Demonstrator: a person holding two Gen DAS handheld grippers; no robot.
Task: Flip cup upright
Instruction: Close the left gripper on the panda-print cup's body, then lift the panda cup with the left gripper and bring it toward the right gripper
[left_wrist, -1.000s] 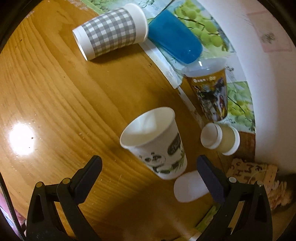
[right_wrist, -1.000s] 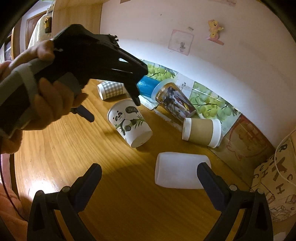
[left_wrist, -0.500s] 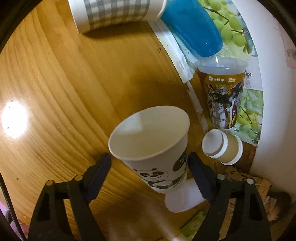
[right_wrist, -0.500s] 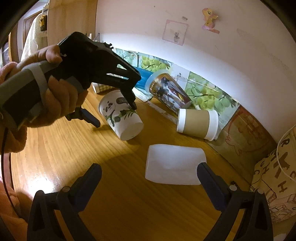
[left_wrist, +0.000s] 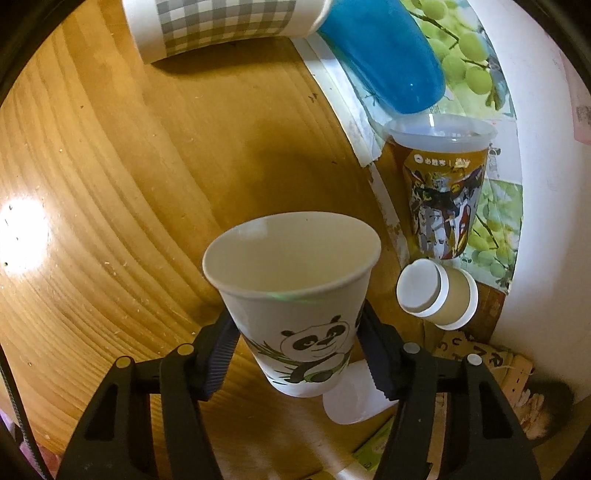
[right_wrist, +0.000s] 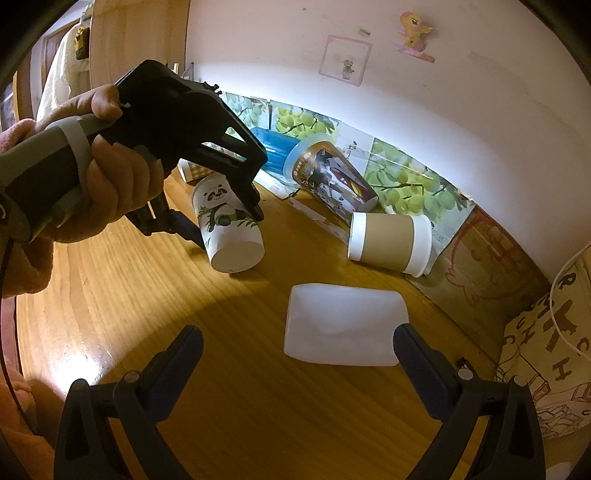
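Right now I am closing my left gripper (left_wrist: 297, 356) on the panda cup (left_wrist: 299, 295), its ribbed pads pressing the paper wall on both sides just below the middle, nearer the base than the rim. That cup is lying tipped on the wooden table (left_wrist: 110, 221), its open mouth facing away from me in the left wrist view and its white bottom pointing toward my right gripper (right_wrist: 299, 356), which is hanging wide open and holding nothing. I am judging the cup to be very light, thin paper, empty as far as I can see inside, so it is going to dent if I squeeze hard and slide if I squeeze too little; the lower wall, stiffened by the base, seems the safer place to hold. The tabletop is looking smooth and glossy, with a bright lamp glare on it, so a set-down cup may skate. Other cups are lying around: a checked cup (left_wrist: 221, 29) and a blue cup (left_wrist: 388, 55) far from me, a printed plastic cup (left_wrist: 443, 192) and a brown sleeved cup (left_wrist: 439, 295) near the wall (right_wrist: 443, 110), and a frosted white cup (right_wrist: 343, 325) close before my right gripper. Room for turning the cup up is looking free on the wall-less side.
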